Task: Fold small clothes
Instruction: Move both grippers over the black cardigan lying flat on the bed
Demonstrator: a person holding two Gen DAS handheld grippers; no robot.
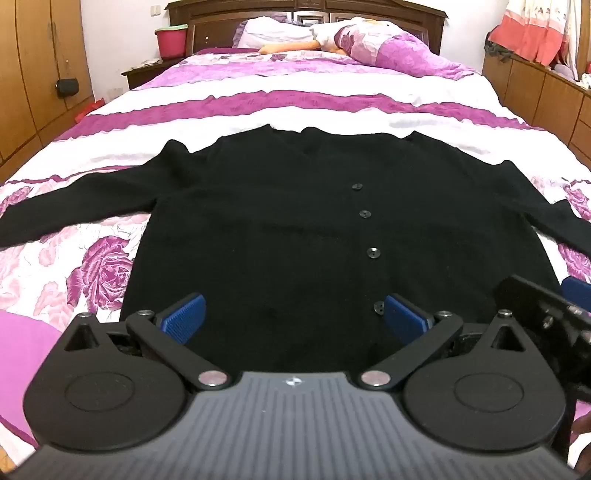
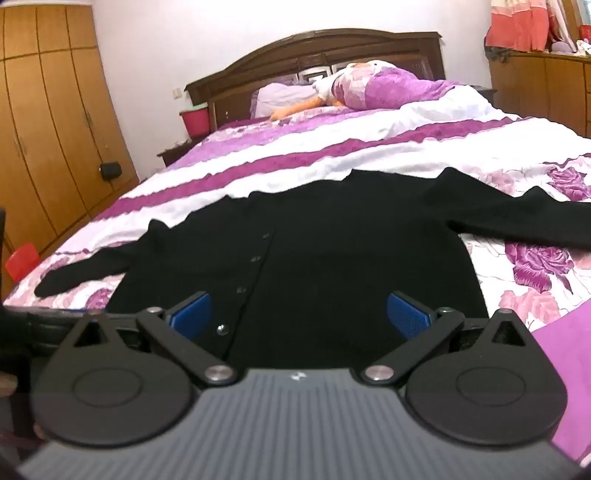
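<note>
Wide bed (image 1: 332, 110) under a purple-and-white flowered cover, filling most of both views

On the bed, near its foot, a black cardigan (image 1: 280, 229) spread flat, front up, both sleeves stretched out sideways over the cover, collar toward the dark wooden headboard (image 2: 314, 55), hem toward the cameras

Tall wooden wardrobe (image 2: 48, 122) along the left side of the bed, a small black box (image 2: 110, 170) fixed low on its door

Wooden cabinets (image 1: 543, 85) along the right side of the bed, a pink-and-white cloth (image 1: 532, 33) hanging above them

At the head of the bed, a bunched purple quilt (image 1: 399, 51) and a pale pillow (image 1: 273, 33), something orange lying between them, too blurred to name

Red bucket (image 1: 171, 40) on a low table just left of the headboard

Left gripper (image 1: 293, 315) low over the cardigan's hem, blue pads spread wide, gripping nothing, only dark knit between them

Right gripper (image 2: 299, 312) just beside it over the same hem, pads likewise spread wide and empty; its black frame seen at the right edge of the left view, covering a corner of the hem

Row of small dark buttons (image 1: 364, 213) down the cardigan's front, the lowest just beside the left gripper's right pad
</note>
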